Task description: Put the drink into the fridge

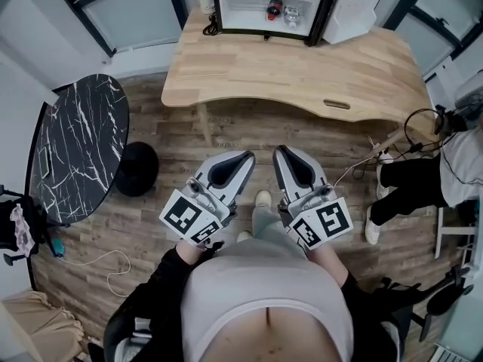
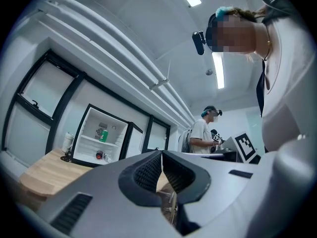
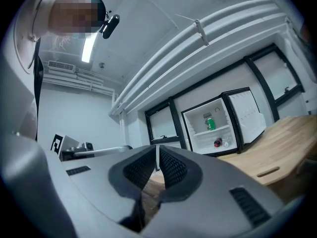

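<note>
While held low by the person's belly, left gripper (image 2: 162,155) and right gripper (image 3: 157,151) both have jaws pressed together, nothing between. Green drink can (image 3: 210,123) stands on the upper shelf of the open fridge (image 3: 221,114) on the wooden table (image 1: 302,74).

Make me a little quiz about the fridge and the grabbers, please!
1. True or false: the door of the fridge is shut.
2. What colour is the can on the upper shelf? A red, B green, C yellow.
3. How many of the two, the left gripper and the right gripper, hold a drink?

Key: 1 false, the door stands open. 2 B. 3 zero: both are shut with nothing between the jaws.
</note>
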The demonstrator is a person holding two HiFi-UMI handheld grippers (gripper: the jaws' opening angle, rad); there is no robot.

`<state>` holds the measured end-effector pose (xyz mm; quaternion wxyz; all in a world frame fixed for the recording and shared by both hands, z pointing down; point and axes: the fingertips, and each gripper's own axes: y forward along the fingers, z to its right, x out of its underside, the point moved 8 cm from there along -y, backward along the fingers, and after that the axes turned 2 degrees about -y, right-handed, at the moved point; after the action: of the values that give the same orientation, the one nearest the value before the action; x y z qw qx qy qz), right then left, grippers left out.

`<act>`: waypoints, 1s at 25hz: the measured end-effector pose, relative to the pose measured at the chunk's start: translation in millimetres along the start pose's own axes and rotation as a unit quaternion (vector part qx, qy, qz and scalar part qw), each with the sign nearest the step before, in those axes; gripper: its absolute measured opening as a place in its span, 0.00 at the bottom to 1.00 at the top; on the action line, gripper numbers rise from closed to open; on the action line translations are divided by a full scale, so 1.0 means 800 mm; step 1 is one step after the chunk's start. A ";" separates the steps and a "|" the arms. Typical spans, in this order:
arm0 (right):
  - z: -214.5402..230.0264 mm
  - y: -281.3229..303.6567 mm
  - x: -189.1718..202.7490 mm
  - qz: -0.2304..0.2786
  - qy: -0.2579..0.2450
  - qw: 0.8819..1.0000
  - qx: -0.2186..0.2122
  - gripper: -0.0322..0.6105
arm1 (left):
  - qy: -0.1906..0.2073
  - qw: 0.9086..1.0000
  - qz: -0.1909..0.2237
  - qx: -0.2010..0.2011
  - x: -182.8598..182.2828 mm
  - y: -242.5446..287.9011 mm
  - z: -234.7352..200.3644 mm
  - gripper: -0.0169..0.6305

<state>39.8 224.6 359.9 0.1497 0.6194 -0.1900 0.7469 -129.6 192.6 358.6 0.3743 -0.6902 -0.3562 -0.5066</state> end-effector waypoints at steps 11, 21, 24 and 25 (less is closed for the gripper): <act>-0.086 -0.068 0.007 0.005 -0.006 1.000 0.009 0.11 | 0.006 1.000 0.004 0.022 0.003 -0.070 0.071 0.05; -0.113 -0.072 0.005 0.001 -0.041 0.999 0.001 0.11 | 0.009 1.000 0.016 0.014 -0.005 -0.093 0.076 0.05; -0.118 -0.074 0.013 -0.009 -0.034 0.999 -0.001 0.11 | 0.002 1.000 0.014 0.012 -0.001 -0.095 0.076 0.05; -0.117 -0.074 0.012 -0.009 -0.035 0.999 -0.002 0.11 | 0.004 1.000 0.014 0.013 -0.001 -0.095 0.076 0.05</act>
<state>-16.2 321.0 360.2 0.1508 0.6466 -0.1911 0.7229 -169.6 280.9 357.0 0.3918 -0.6883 -0.3520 -0.4989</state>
